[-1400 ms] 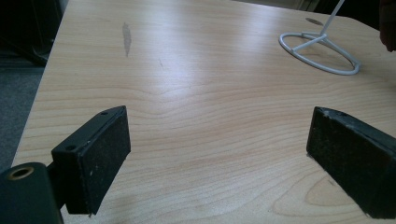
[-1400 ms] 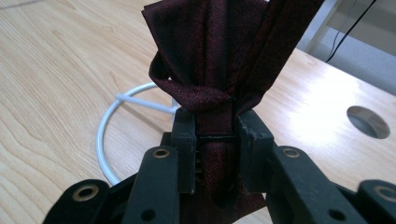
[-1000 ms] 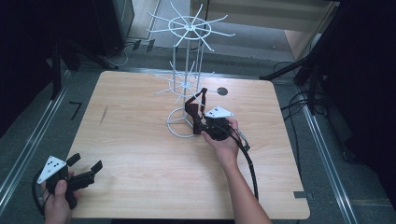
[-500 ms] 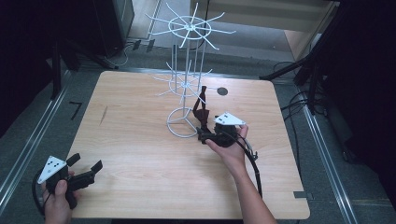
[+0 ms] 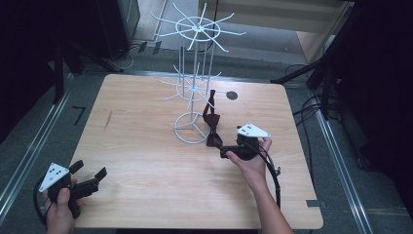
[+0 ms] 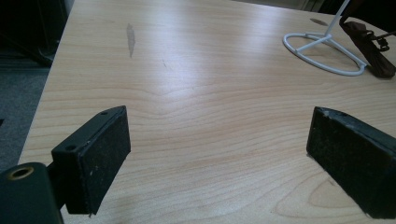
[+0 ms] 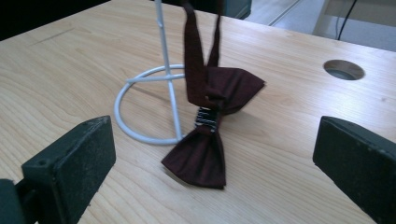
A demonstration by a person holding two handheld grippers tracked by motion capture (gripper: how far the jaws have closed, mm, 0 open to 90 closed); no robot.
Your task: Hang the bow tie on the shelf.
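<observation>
**High view: bow tie hanging off rack, both grippers empty**

High view is showing the right gripper [image 5: 225,150] sitting just in front of the bow tie [image 5: 211,122], towards the person's side of the table [image 5: 146,161]. Its jaws have just been opening and are now standing wide apart w/ nothing between them. The pads aren't touching the tie; there's a gap of bare wood.

The dark red tie is hanging by its strap from an arm of the white wire rack [image 5: 193,85], lower tier. Its bottom wing is resting on the tabletop, right beside the rack's ring base [image 5: 191,127], on the ring's right. In the right gripper view the tie [image 7: 211,116] is drooping w/ one wing flat on the wood and the other tilted up; a small metal clasp is showing at the knot.

The left gripper [image 5: 88,179] is being held near the front-left corner, well apart from rack and tie. Jaws are gaping wide, holding nothing, just wood grain between them in the left gripper view. A round hole [image 5: 232,95] is sitting in the tabletop behind the tie.
</observation>
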